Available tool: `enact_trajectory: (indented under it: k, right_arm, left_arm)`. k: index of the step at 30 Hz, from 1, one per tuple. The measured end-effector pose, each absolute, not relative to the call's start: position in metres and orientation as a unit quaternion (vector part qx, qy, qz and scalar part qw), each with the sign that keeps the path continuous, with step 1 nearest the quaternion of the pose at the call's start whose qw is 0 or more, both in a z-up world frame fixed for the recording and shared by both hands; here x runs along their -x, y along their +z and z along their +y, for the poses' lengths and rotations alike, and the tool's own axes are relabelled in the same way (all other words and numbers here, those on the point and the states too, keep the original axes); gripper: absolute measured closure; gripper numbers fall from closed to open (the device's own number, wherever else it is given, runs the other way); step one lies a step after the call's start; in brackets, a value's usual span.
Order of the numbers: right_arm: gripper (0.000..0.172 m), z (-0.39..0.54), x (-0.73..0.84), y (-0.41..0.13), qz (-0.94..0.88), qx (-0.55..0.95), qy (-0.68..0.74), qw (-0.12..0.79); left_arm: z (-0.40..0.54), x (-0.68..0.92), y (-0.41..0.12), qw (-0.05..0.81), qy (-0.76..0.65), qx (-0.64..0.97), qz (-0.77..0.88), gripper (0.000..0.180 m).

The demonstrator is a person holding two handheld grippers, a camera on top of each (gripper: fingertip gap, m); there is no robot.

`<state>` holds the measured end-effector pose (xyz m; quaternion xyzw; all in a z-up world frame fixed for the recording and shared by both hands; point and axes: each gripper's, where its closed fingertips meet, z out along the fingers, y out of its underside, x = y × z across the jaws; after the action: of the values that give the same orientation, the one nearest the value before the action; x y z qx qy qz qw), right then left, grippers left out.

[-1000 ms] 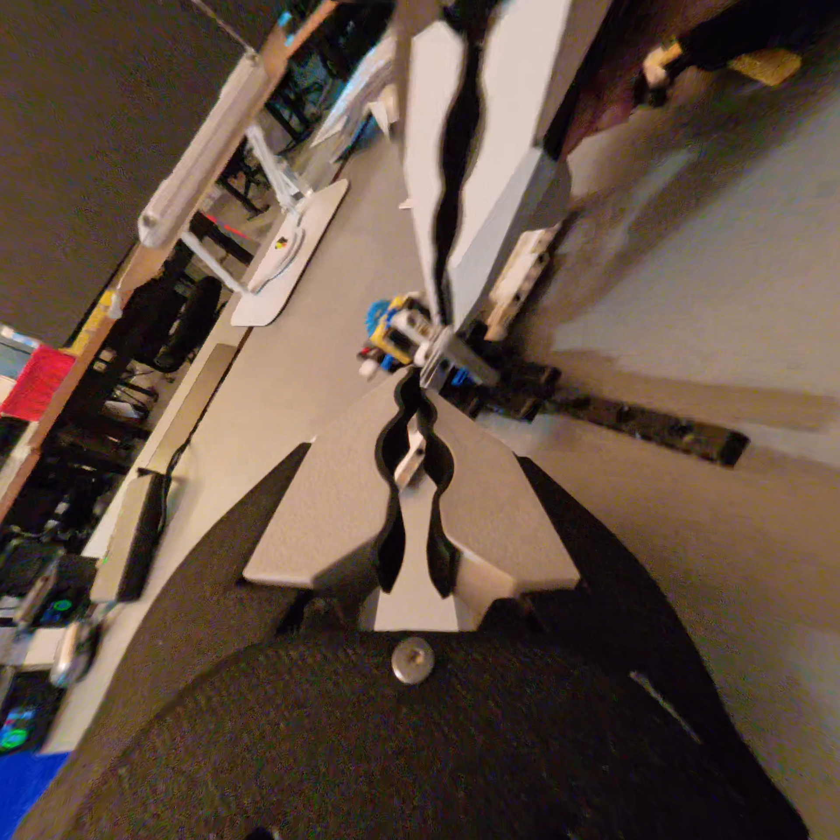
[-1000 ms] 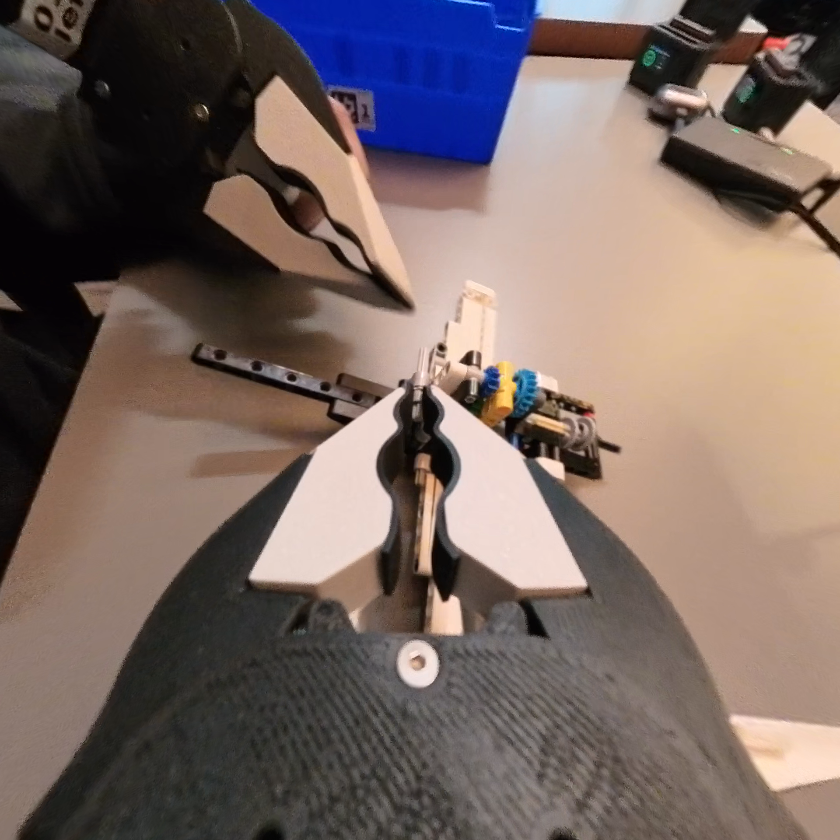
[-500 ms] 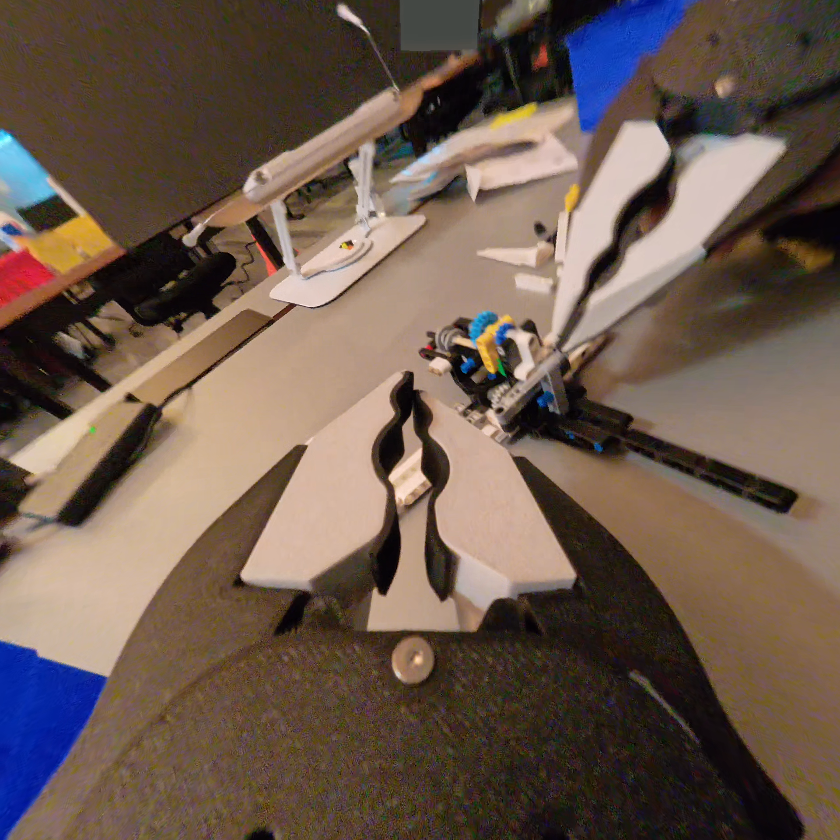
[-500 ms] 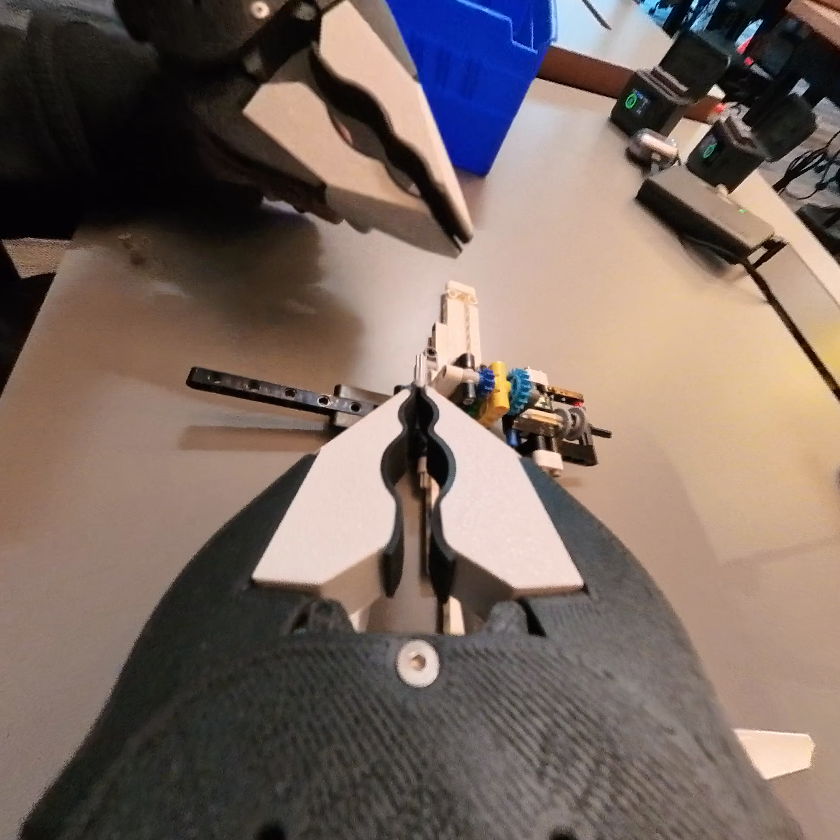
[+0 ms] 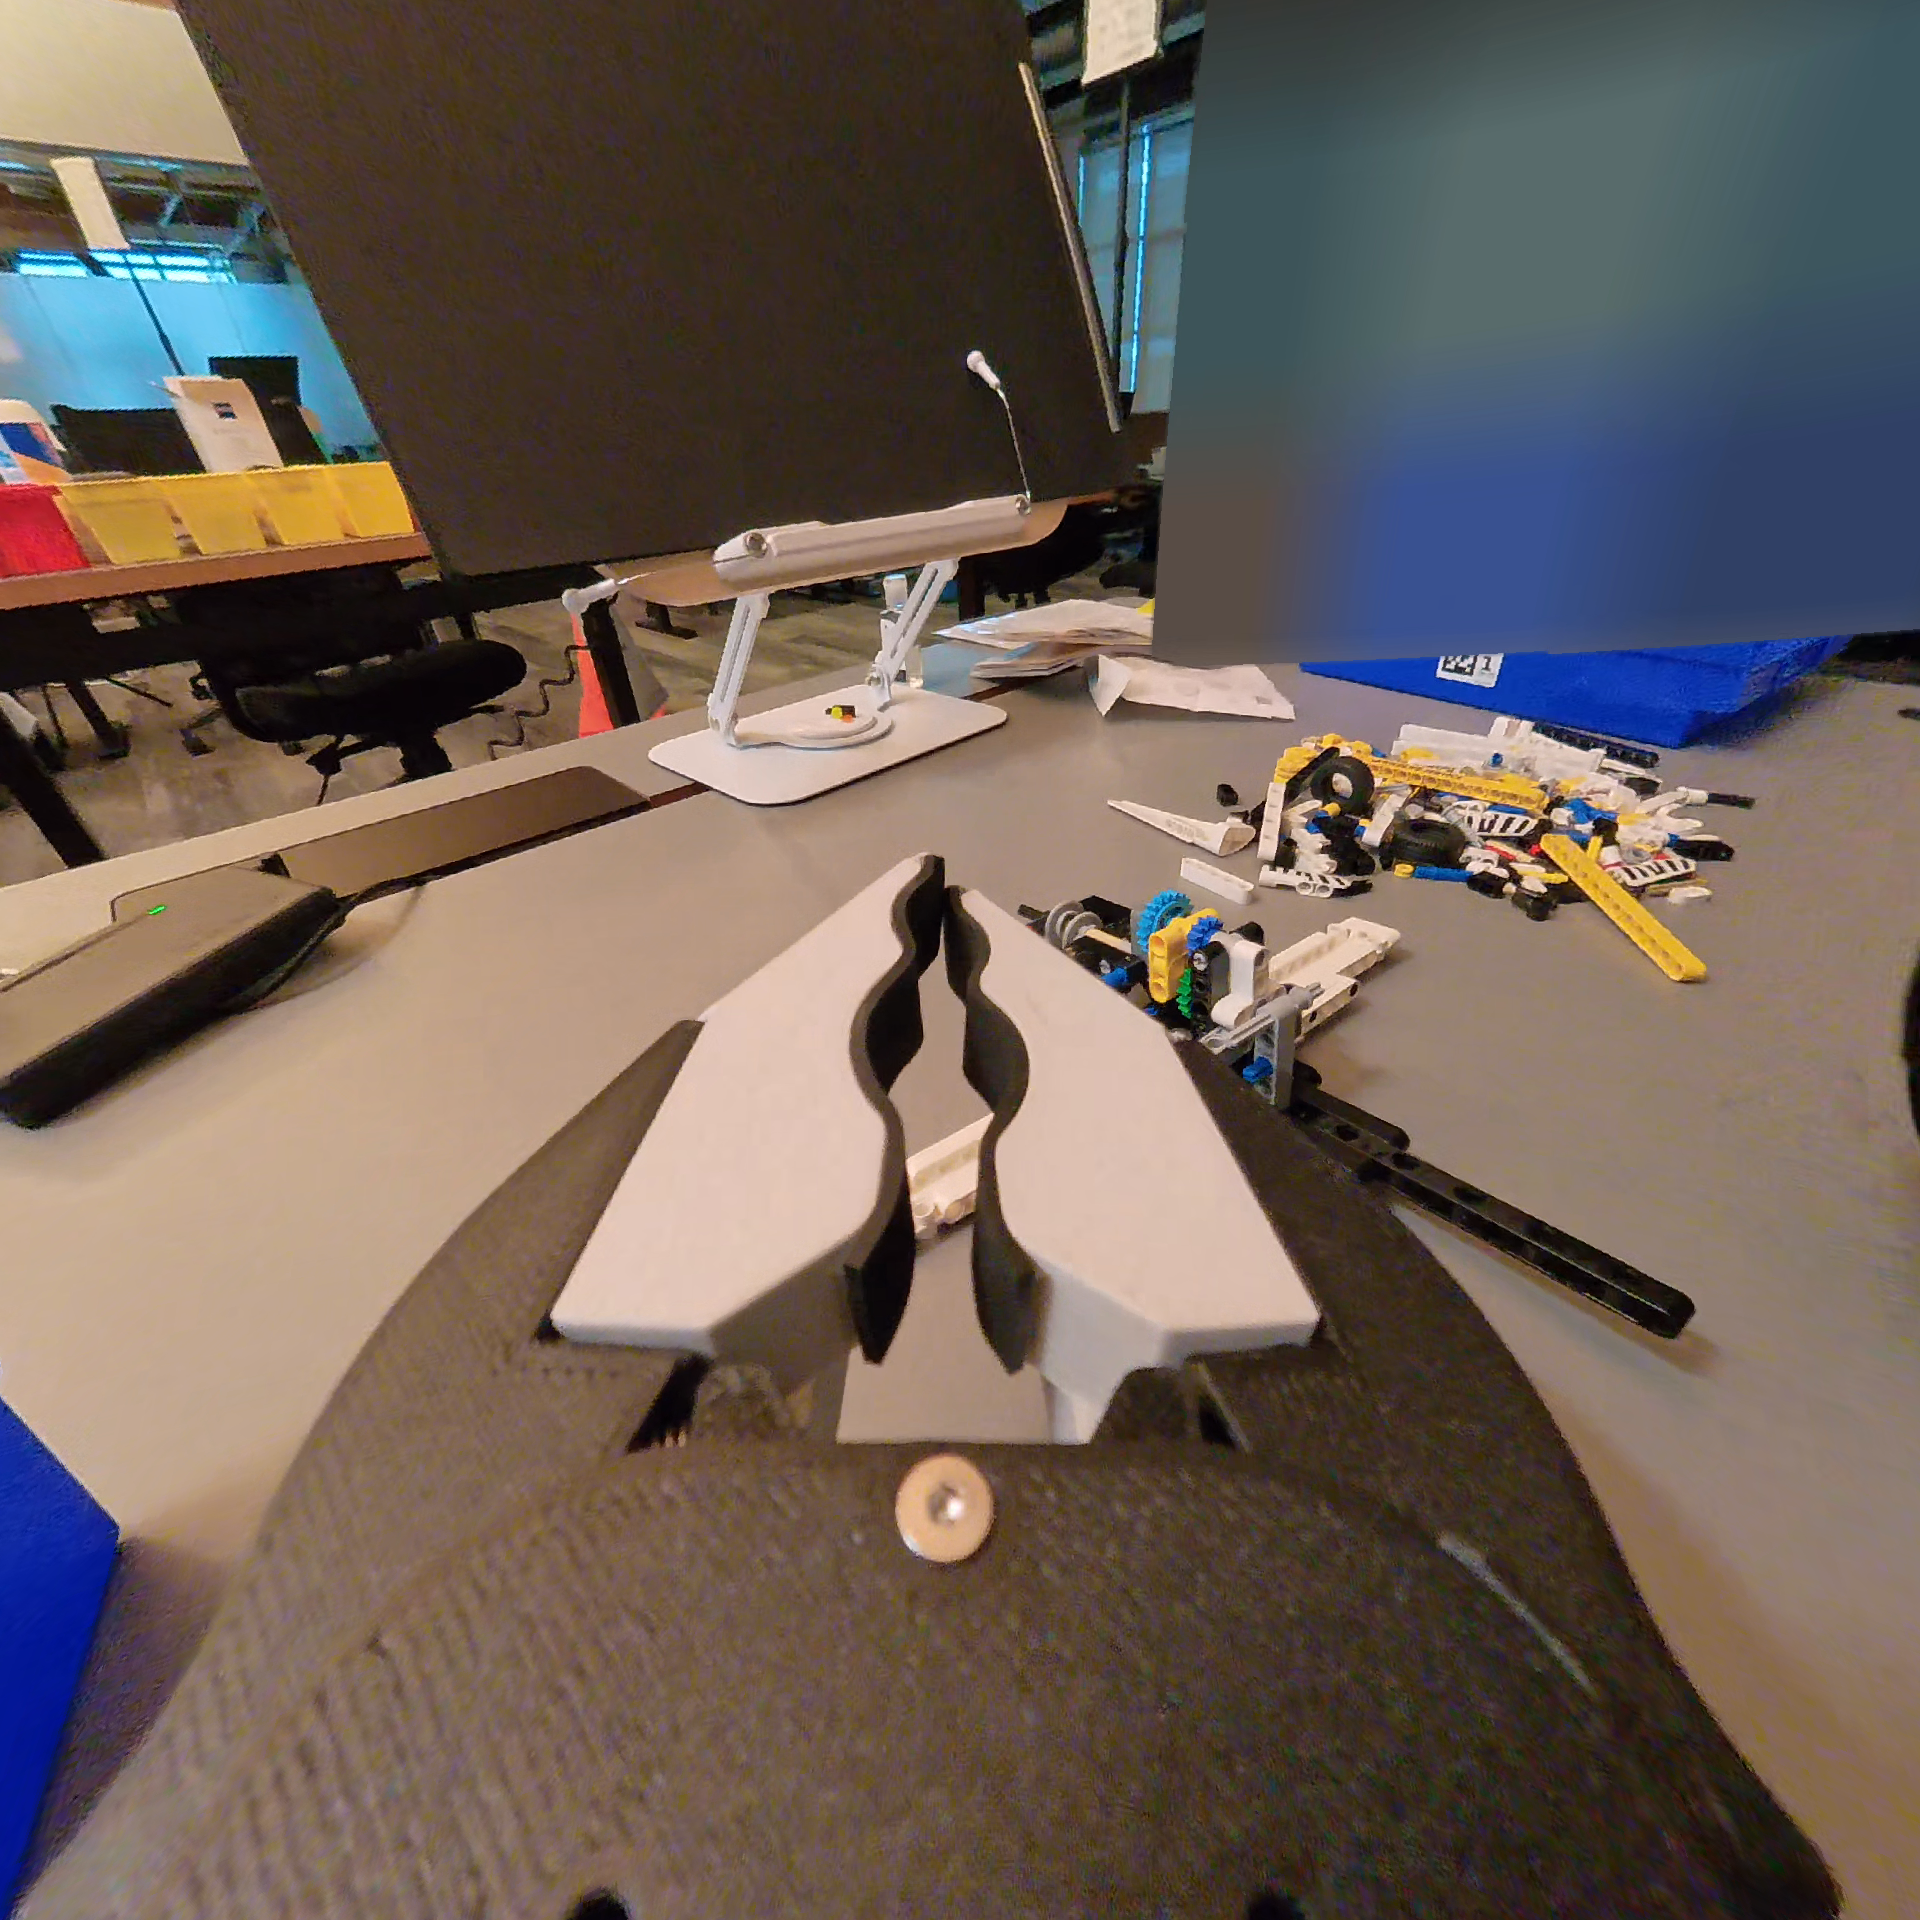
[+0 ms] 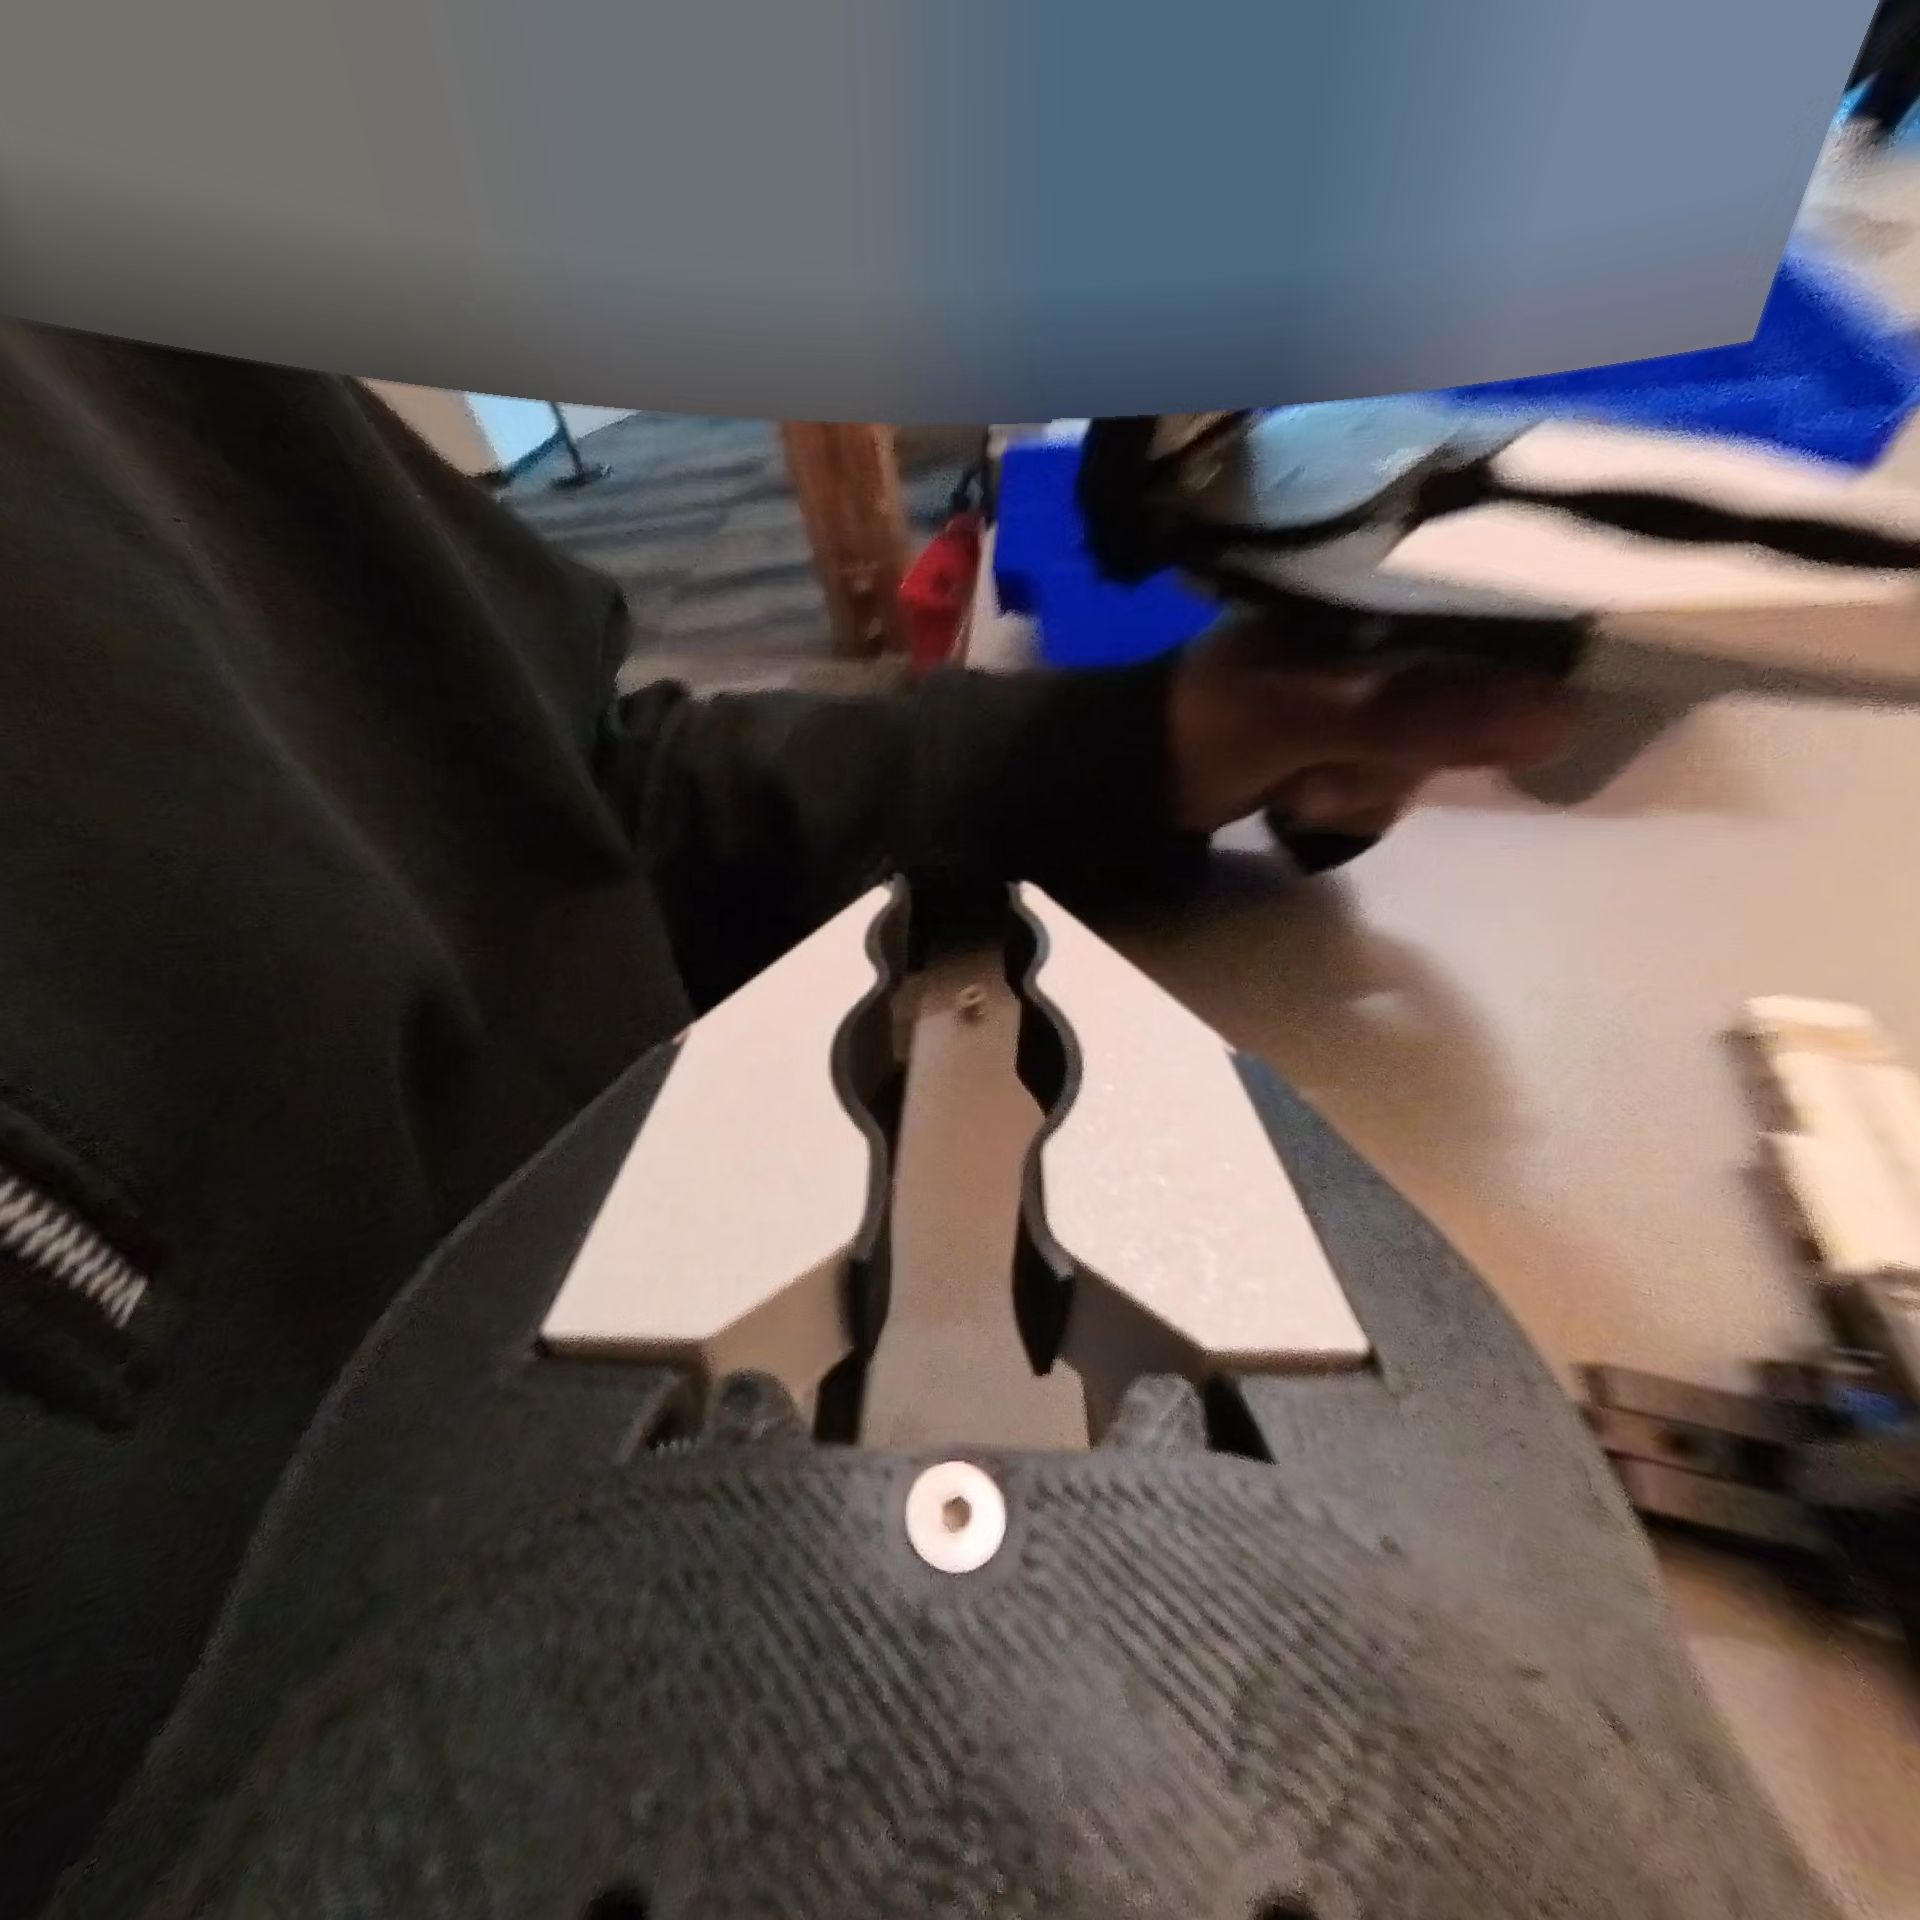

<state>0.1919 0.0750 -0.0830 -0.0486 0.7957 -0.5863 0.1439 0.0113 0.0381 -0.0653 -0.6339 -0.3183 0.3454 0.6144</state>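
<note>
The left gripper (image 5: 943, 883) hovers over the grey tabletop (image 5: 520, 1039) with its fingers closed tip to tip on nothing. Just to its right sits a small brick-built gear assembly (image 5: 1205, 966) on a long black beam (image 5: 1486, 1216); farther off lies a heap of loose bricks (image 5: 1475, 821). The right gripper (image 6: 956, 904) has its fingers slightly parted and bare, pointing at a dark sleeve (image 6: 831, 769); a blurred white brick piece (image 6: 1839, 1143) lies well to its right.

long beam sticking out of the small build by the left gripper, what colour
Black beam; left wrist view.
</note>
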Motion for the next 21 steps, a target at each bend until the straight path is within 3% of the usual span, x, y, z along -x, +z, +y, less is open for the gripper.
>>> enact_trajectory:
  k: [6,12,14,21]
  right_arm:
    - [0.151,0.044,-0.208,-0.156,0.878,0.04,-0.469,0.083]
    - [0.156,0.024,-0.213,-0.179,0.909,0.041,-0.41,0.061]
    - [0.166,0.025,-0.216,-0.179,0.911,0.052,-0.406,0.058]
    - [0.166,0.067,-0.161,-0.127,0.881,0.008,-0.469,-0.063]
  left_arm:
    - [0.046,-0.019,-0.065,0.628,0.326,0.639,-0.3,0.177]
    - [0.042,-0.02,-0.063,0.632,0.33,0.633,-0.302,0.175]
    - [0.041,-0.02,-0.063,0.636,0.328,0.629,-0.304,0.175]
    - [0.042,-0.018,-0.068,0.628,0.322,0.637,-0.31,0.174]
